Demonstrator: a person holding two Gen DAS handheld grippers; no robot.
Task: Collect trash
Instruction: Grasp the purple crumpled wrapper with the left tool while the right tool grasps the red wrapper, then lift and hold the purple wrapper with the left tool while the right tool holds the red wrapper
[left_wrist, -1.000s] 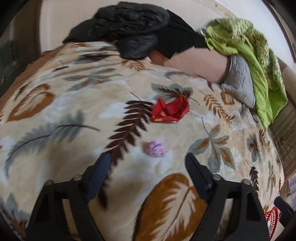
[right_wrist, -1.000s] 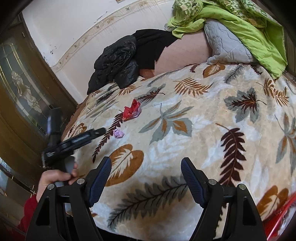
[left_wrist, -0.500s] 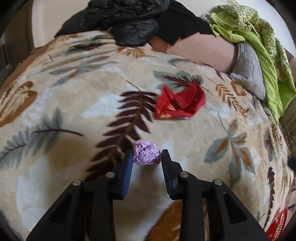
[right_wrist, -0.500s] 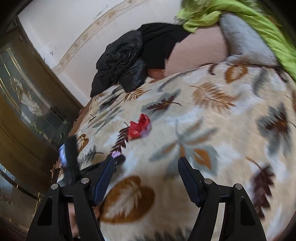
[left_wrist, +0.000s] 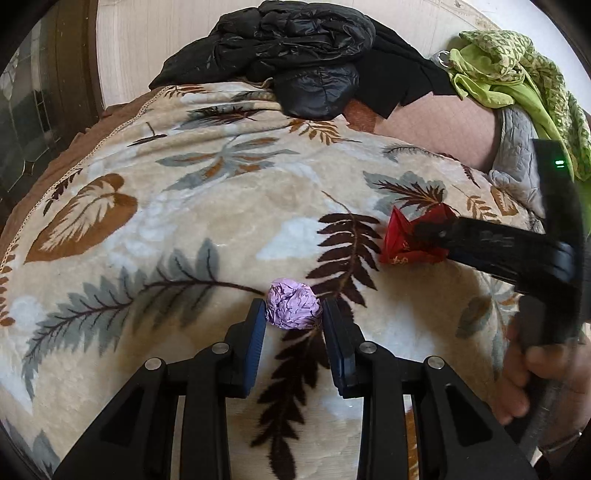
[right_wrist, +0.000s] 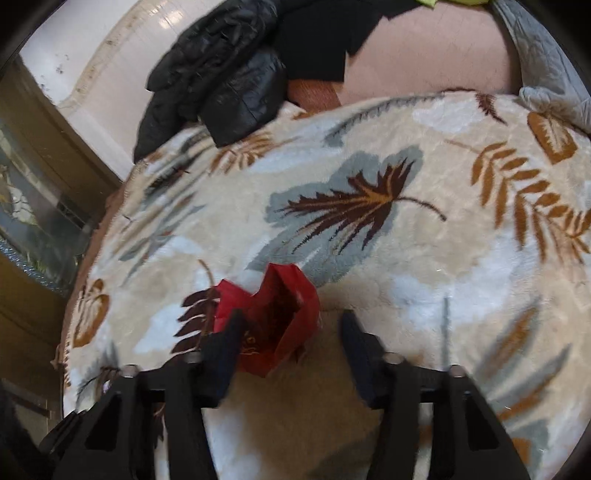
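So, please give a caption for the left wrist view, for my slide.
Left tool shut on purple paper ball on leaf-print blanket; right tool reaches red wrapper.

The blanket is cream, patterned with leaves in brown, grey-blue and dark maroon. The paper ball is pale lilac. The wrapper is bright red with gold print. The jacket is glossy black. The cloth is lime green with a darker print. The pillow is grey, quilted.
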